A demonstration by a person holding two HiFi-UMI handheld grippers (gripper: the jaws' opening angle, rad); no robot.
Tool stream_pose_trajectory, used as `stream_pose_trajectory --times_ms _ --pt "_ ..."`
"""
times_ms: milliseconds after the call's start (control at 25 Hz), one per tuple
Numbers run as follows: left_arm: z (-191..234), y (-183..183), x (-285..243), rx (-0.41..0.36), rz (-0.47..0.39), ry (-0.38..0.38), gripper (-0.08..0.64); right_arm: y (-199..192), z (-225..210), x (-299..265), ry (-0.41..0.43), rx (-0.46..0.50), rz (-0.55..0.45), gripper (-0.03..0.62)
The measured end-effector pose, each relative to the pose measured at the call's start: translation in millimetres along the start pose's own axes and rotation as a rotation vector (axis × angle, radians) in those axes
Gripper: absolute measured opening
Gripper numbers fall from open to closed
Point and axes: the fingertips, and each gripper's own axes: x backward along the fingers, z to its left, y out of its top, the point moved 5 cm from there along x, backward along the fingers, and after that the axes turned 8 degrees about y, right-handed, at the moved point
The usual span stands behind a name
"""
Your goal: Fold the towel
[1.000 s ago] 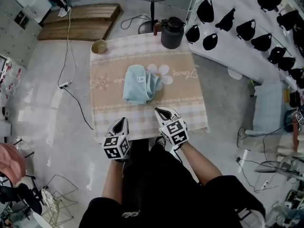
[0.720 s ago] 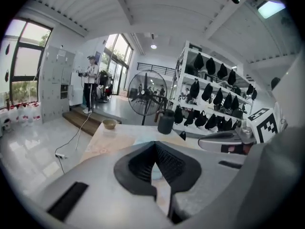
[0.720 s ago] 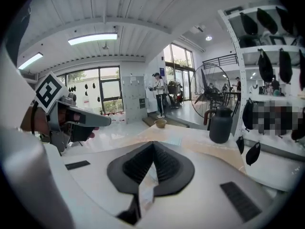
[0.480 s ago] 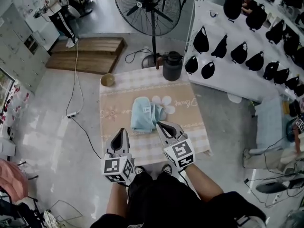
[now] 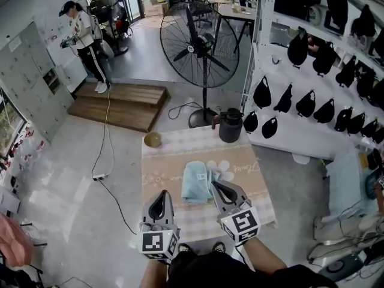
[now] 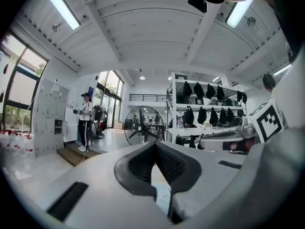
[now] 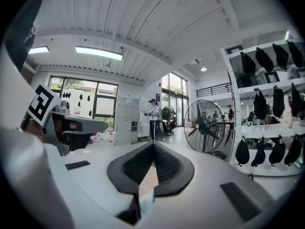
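On the tabletop [image 5: 252, 191]: towel [image 5: 197, 182] lies in the middle, loosely bunched, no gripper on it.
Left gripper [image 5: 162, 195]: jaws fully closed, empty, above the near edge.
Right gripper [image 5: 216, 186]: jaws closed too, nothing held.
Reason, I judge: both stand clear of the cloth.

Bright workshop hall with a glossy grey floor [image 5: 66, 185]
A tall standing fan [image 5: 199, 45] rises beyond the tabletop's far edge. White shelves [image 5: 300, 135] of black bags run past its right edge. A wooden platform [image 5: 120, 104] and grey lockers [image 5: 33, 71] lie to the left, under ceiling strip lights [image 6: 59, 6].
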Motion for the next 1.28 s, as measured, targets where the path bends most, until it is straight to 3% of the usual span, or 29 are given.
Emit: stream_pose_trajectory --times_ms 400,1280 --pt "20.1 14.3 12.4 0.038 -0.067 -0.046 0.005 24.2 22.6 0.6 -0.052 0.053 -0.067 0.000" --pt "30.2 3.1 0.4 0.071 -0.038 -0.078 0.005 25.0 26.8 -4.4 -0.078 0.054 -0.035 0.000"
